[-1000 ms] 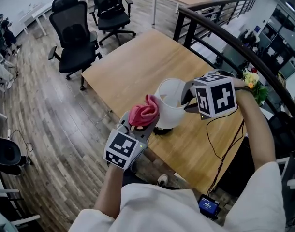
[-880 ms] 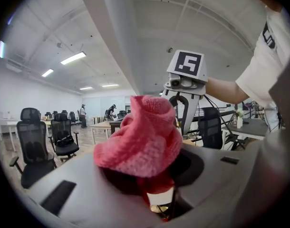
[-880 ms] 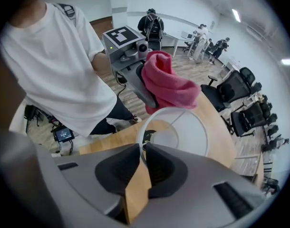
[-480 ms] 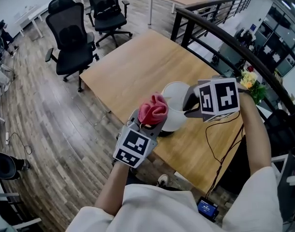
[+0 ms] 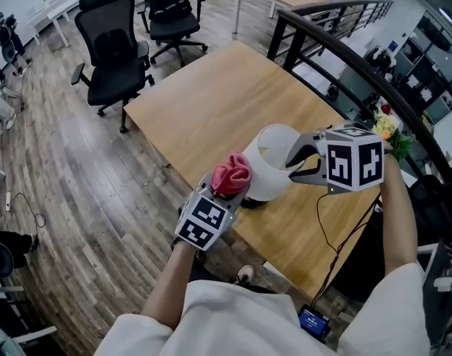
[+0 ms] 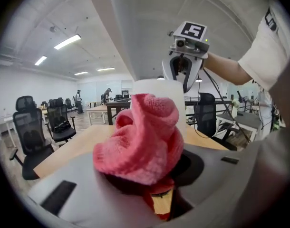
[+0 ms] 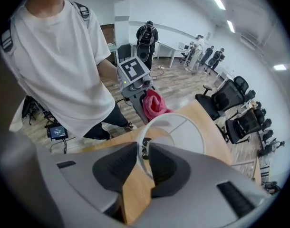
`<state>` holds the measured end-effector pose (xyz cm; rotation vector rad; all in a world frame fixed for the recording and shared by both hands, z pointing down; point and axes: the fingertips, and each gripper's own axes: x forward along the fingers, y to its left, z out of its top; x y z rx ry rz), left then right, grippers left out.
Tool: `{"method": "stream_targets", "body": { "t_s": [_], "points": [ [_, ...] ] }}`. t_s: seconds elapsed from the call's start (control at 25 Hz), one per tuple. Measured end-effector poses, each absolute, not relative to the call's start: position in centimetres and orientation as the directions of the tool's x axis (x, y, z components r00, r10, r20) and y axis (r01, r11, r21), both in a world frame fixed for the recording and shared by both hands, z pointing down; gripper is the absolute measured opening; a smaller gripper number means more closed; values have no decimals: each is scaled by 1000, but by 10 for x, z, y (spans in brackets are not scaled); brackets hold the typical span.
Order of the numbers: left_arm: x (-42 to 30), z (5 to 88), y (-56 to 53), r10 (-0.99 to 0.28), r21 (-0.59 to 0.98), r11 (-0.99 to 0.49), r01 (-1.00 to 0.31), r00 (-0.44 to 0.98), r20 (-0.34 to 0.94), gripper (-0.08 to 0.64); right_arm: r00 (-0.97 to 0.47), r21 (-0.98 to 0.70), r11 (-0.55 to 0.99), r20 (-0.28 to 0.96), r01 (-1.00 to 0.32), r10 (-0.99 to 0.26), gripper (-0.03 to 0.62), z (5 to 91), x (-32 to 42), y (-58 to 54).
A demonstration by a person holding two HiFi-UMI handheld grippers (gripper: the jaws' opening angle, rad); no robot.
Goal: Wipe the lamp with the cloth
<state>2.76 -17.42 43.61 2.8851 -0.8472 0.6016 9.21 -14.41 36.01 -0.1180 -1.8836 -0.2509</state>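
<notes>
A lamp with a white shade point(image 5: 269, 170) on a dark base point(image 5: 248, 201) stands near the wooden table's front edge. My left gripper point(image 5: 227, 188) is shut on a bunched pink cloth point(image 5: 230, 173), which lies against the shade's near-left outer wall. In the left gripper view the cloth point(image 6: 145, 141) fills the jaws, with the shade point(image 6: 157, 90) right behind it. My right gripper point(image 5: 294, 163) reaches down onto the shade's right rim. In the right gripper view the thin rim point(image 7: 143, 148) sits between the pads, and the jaws are opening.
The wooden table point(image 5: 204, 102) stretches away behind the lamp. A black cable point(image 5: 337, 221) runs across its near right part. Black office chairs point(image 5: 111, 50) stand at the back left. A black railing point(image 5: 344, 50) and flowers point(image 5: 385, 128) are on the right.
My left gripper has slid down the shade's side with the cloth, from near the top rim to lower on the wall. The right gripper has kept its place on the rim.
</notes>
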Motion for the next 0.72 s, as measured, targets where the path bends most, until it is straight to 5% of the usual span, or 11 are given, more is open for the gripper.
{"method": "stream_targets", "body": {
  "t_s": [0.16,0.4,0.72],
  "points": [
    [19,473,-178,-504,-10,-829,-560,737,450,144,-336,172,961,938,219,-91,172,358,100,-158],
    [11,511,-170,-502,14,-807,-590,699,510,138,-279,220,939,949,264,-144,173,360,124,-167],
    [9,428,-166,-581,9,-782,-623,734,352,140,-258,262,903,949,339,-179,159,367,120,-167]
  ]
}}
